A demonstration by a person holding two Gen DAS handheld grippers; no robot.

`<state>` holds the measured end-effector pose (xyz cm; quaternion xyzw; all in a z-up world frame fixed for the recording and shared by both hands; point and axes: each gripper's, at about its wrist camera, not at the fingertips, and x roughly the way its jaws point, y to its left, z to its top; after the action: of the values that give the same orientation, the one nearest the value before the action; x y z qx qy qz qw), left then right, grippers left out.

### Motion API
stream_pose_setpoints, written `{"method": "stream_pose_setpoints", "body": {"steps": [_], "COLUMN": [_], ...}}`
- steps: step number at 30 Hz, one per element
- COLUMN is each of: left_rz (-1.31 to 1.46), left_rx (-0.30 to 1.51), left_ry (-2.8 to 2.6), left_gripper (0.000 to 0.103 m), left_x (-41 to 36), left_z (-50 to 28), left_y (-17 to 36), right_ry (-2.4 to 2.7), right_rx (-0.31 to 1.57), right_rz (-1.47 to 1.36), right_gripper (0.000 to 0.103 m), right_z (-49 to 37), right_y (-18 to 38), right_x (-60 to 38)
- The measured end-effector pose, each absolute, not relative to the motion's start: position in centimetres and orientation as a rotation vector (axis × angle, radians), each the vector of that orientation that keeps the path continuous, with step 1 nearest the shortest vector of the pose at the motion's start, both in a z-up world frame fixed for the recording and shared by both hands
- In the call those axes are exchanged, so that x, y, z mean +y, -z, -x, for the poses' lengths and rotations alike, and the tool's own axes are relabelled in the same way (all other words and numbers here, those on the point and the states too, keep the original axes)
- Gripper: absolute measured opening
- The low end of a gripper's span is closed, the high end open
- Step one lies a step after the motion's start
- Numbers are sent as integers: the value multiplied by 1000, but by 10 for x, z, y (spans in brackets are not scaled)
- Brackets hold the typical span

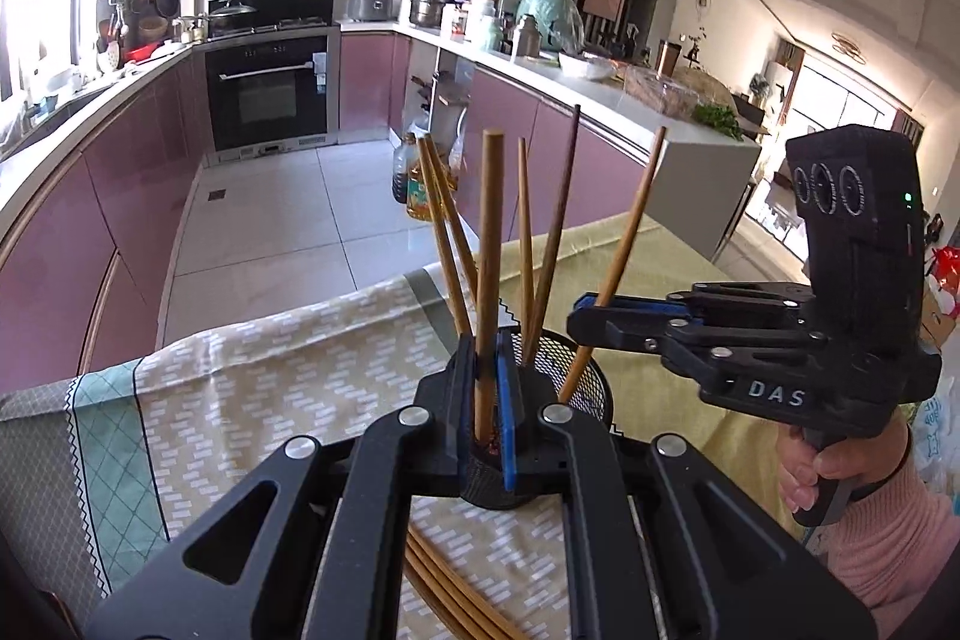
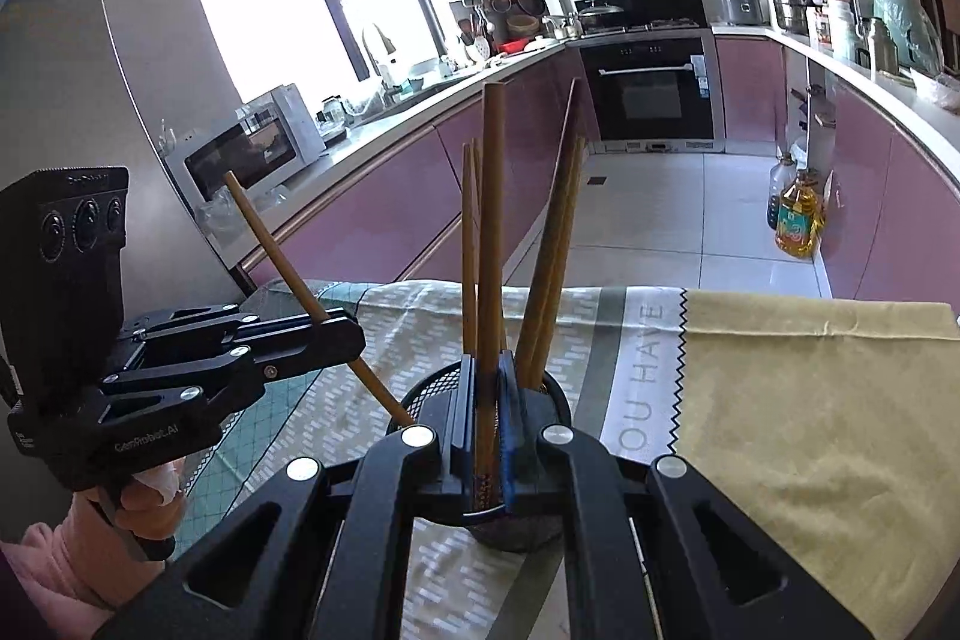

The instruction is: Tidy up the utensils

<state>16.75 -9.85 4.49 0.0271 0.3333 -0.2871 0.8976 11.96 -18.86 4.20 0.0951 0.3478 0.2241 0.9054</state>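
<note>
A black mesh holder [image 1: 585, 370] [image 2: 555, 400] stands on the patterned tablecloth and holds several wooden chopsticks. My left gripper [image 1: 487, 400] is shut on one upright chopstick [image 1: 491, 244] whose lower end is inside the holder. My right gripper [image 2: 489, 406] is shut on another upright chopstick [image 2: 492, 220] over the holder. In the left wrist view the right gripper [image 1: 591, 310] pinches a slanted chopstick [image 1: 630, 232]. In the right wrist view the left gripper [image 2: 342, 328] pinches a slanted chopstick [image 2: 282, 256] that reaches the holder's rim.
Several loose chopsticks [image 1: 444, 592] lie on the cloth [image 1: 270, 388] under my left gripper. The table's far edge drops to a tiled floor [image 1: 270, 214]. Oil bottles [image 2: 795, 220] stand on the floor by purple cabinets. Counters, oven and microwave lie beyond.
</note>
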Motion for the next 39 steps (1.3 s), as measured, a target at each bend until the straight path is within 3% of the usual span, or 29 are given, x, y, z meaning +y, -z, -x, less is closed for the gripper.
{"method": "stream_pose_setpoints", "body": {"steps": [16, 23, 26, 29, 31, 39], "left_rz": [-23, -5, -6, -6, -10, -16], "left_rx": [754, 691, 653, 631, 634, 751], "left_ry": [554, 521, 504, 491, 479, 427], "left_gripper": [8, 27, 36, 43, 45, 48], "left_x": [-107, -93, -82, -70, -62, -38], "left_z": [-194, -175, -161, -144, -135, -109], "left_y": [-19, -23, -25, -22, -16, 36], "right_ry": [-415, -406, -405, -450, -499, -595], "right_rx": [714, 684, 640, 608, 606, 793], "right_rz": [-252, -241, -200, -140, -105, -81], "right_gripper": [9, 11, 23, 26, 30, 30], "right_z": [-134, -122, -103, -78, -62, -46], "right_y": [-32, -36, -44, -49, -47, 11], "right_x": [-201, -201, -197, -186, -174, -131]}}
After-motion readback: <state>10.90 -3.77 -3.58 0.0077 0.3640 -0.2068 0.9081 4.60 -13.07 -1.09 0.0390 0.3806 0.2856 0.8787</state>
